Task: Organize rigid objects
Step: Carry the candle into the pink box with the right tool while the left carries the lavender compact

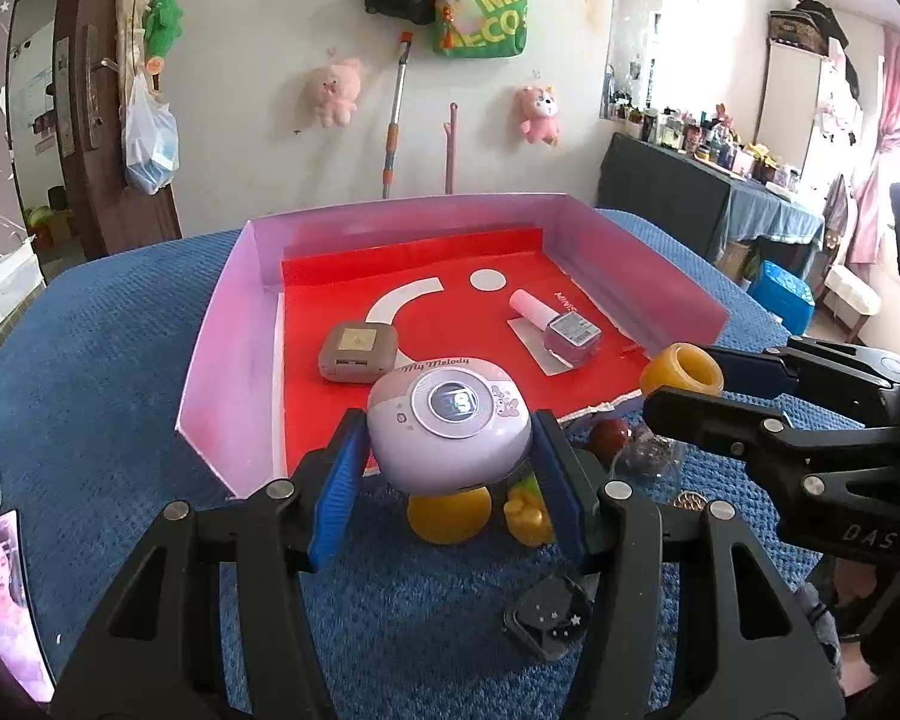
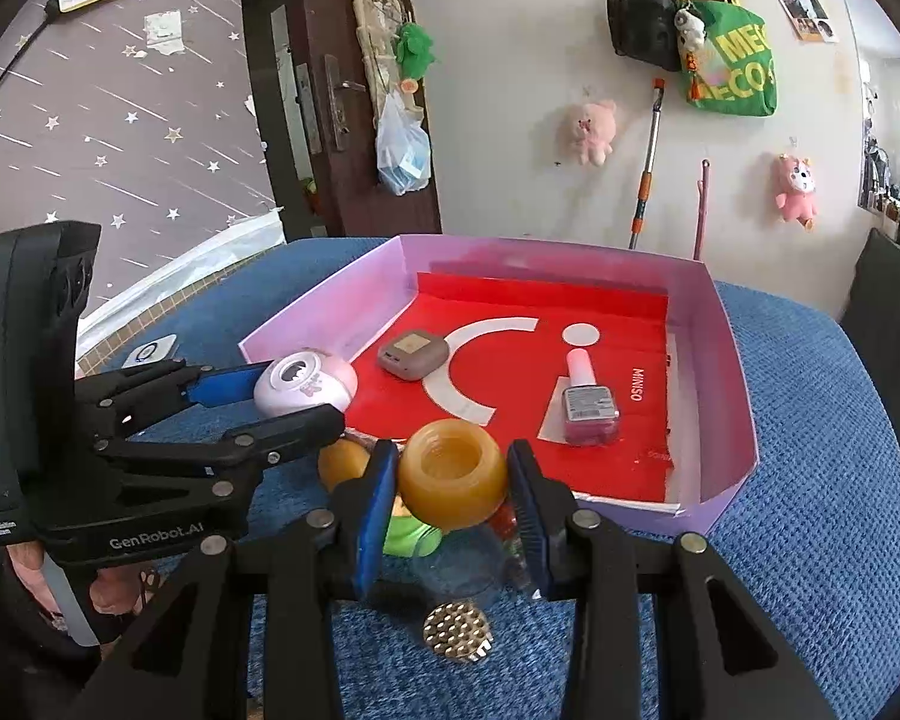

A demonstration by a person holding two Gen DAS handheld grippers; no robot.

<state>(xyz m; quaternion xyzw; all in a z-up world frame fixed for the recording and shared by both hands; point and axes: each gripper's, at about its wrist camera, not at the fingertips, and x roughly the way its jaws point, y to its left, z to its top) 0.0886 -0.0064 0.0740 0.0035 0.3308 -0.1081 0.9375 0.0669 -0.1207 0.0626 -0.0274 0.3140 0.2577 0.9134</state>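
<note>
Yellow ball (image 1: 448,515), green toy (image 2: 411,534), gold disc (image 2: 456,631) before pink box (image 2: 744,420)

smooth, glossy lilac plastic on the rounded device (image 1: 450,420), with a shiny dark lens at its centre. translucent, waxy amber material on the ring (image 2: 453,480), softly glossy. blue ribbed rubber-like pads (image 1: 339,480) on matt black plastic gripper arms with bright metal rivets. thin pink card walls on the tray (image 1: 222,360), floor lined with glossy red paper. clear glass nail polish bottle (image 1: 570,333) with a matt pink cap. matt taupe plastic case (image 1: 359,353). coarse, nubby blue cloth (image 1: 120,360) underneath. dimpled gold metal disc (image 2: 456,630).
</note>
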